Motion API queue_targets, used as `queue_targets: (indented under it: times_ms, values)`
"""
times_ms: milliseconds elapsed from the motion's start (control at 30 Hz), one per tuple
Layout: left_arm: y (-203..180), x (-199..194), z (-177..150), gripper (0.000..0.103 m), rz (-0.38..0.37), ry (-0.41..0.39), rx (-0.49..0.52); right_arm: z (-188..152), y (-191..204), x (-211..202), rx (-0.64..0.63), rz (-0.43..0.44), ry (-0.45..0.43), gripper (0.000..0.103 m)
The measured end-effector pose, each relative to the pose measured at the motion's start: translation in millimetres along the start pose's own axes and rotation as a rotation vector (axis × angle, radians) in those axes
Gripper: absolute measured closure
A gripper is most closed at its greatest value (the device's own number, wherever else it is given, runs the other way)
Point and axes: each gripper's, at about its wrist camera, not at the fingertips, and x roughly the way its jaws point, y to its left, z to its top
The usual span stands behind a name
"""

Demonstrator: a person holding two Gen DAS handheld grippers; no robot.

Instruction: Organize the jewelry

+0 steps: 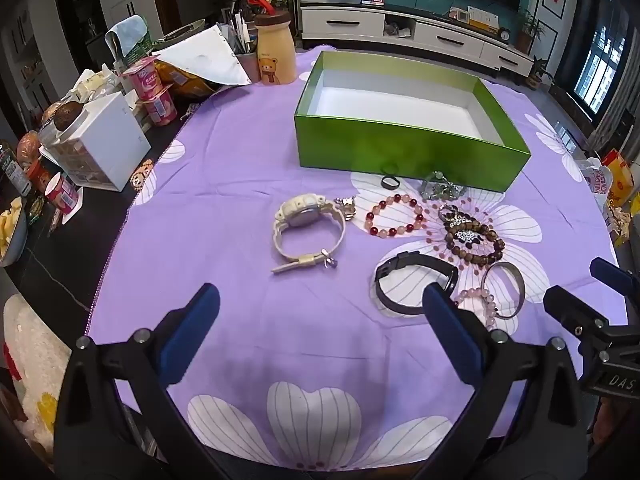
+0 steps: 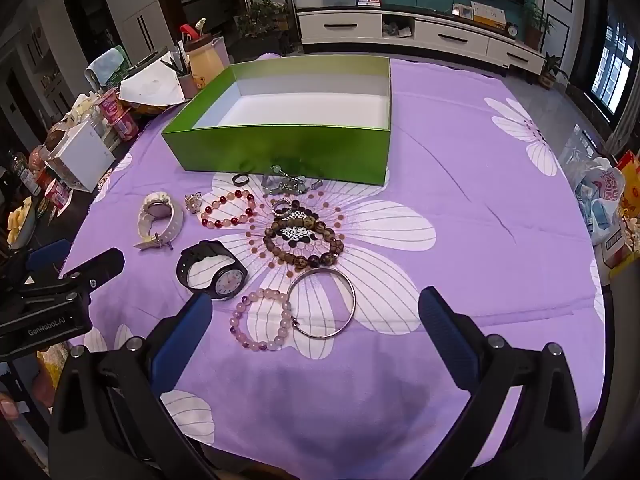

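Both tools, left [image 1: 320,320] and right [image 2: 316,326], hang released above the purple flowered cloth surface [image 2: 460,208], grasping nothing. Assorted jewelry pieces [image 2: 280,240] lie just before the empty green rectangular cardboard box [image 2: 280,152].

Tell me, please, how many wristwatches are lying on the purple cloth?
2. The cream watch lies at the left end of the jewelry spread; the black watch sits nearer the grippers, beside the pink bead bracelet. None seems hidden, and the green box looks empty.
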Motion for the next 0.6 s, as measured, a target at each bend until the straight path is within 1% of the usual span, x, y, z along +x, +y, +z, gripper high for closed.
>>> queue_targets:
  times_ms: [300,600]
  values:
    - [-3.2,-0.4,-0.1,0.002,0.004,0.000,0.005,-0.3,2.5,-1.8,-0.010,-0.005,-0.004,0.001]
    - [-1.8,0.0,-0.1,0.002,-0.011,0.000,0.002,-1.0,3.0,-1.5,-0.008,0.005,-0.003,0.001]
